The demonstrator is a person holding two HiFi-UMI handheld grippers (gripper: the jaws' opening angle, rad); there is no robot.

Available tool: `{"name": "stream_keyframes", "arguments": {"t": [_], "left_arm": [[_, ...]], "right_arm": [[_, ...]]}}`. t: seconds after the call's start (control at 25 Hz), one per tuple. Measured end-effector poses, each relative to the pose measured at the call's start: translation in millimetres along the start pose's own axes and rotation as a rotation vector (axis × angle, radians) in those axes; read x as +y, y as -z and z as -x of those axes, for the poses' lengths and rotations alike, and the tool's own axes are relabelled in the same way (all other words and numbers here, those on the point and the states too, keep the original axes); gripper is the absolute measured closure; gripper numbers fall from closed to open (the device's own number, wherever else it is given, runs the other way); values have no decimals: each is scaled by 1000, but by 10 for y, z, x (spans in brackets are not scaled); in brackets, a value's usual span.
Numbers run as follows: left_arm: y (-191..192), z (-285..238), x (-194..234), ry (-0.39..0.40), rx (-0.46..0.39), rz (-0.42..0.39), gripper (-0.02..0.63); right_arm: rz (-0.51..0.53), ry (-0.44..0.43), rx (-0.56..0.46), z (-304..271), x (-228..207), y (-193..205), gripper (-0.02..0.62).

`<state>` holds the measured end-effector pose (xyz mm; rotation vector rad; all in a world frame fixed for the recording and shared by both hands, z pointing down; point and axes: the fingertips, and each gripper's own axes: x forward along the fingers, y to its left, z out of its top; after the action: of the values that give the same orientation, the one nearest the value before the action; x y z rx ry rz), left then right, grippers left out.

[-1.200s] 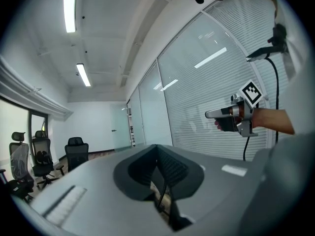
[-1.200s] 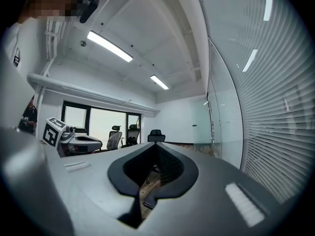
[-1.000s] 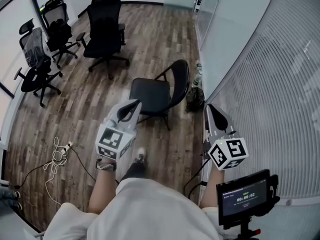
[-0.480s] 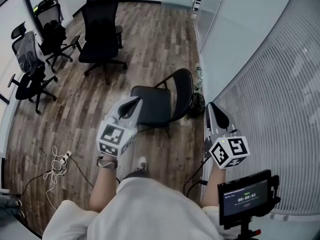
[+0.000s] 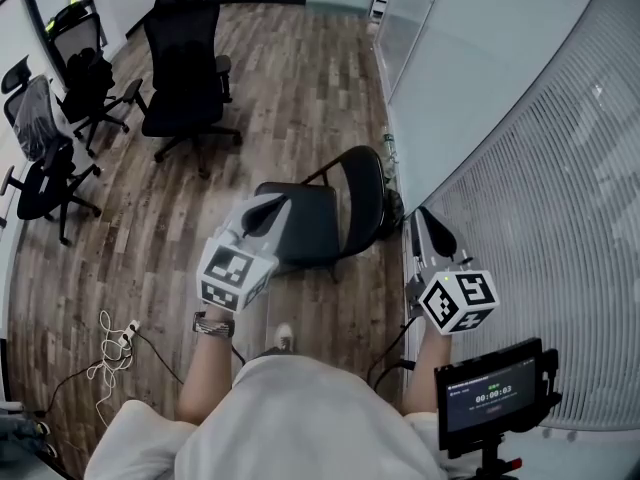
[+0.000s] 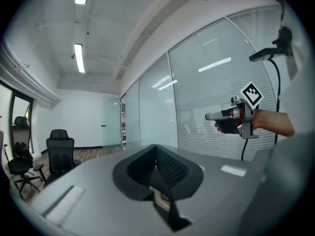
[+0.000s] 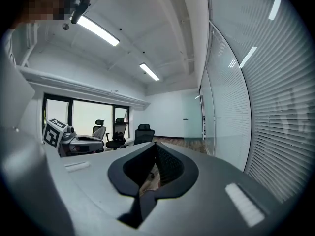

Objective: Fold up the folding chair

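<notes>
The black folding chair [image 5: 305,226] stands unfolded on the wood floor, its backrest [image 5: 362,198] toward the glass wall. In the head view my left gripper [image 5: 270,208] is held level over the seat's near left corner, shut and empty. My right gripper [image 5: 428,228] hovers to the right of the backrest, close to the blinds, also shut with nothing in it. The left gripper view shows its own jaws [image 6: 156,149] closed and the right gripper [image 6: 231,116] across from them. In the right gripper view its own jaws [image 7: 156,149] are closed, and the left gripper [image 7: 74,141] shows at the left.
A black office chair [image 5: 185,58] stands farther back, with two more [image 5: 45,138] at the far left. A cable and power strip [image 5: 115,336] lie on the floor at the left. The glass wall with blinds [image 5: 520,168] runs along the right, with a dark bag [image 5: 392,208] at its foot.
The person has stepped forward. The folding chair now lies nearer, and both grippers have advanced level toward it. The left one now overlaps the seat's corner.
</notes>
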<state>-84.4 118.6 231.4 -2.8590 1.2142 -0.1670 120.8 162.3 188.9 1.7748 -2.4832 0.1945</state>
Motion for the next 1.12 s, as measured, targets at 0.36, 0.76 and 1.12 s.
{"name": "stream_keyframes", "arguments": {"t": [0.36, 0.76, 1.12], "left_arm": [[158, -311, 432, -48, 40, 50, 609], [245, -323, 536, -57, 69, 84, 607], [102, -403, 534, -95, 45, 66, 606]], "right_arm": [[1, 1, 38, -444, -148, 17, 594], [0, -13, 67, -604, -153, 63, 594], [-6, -75, 42, -735, -282, 0, 594]]}}
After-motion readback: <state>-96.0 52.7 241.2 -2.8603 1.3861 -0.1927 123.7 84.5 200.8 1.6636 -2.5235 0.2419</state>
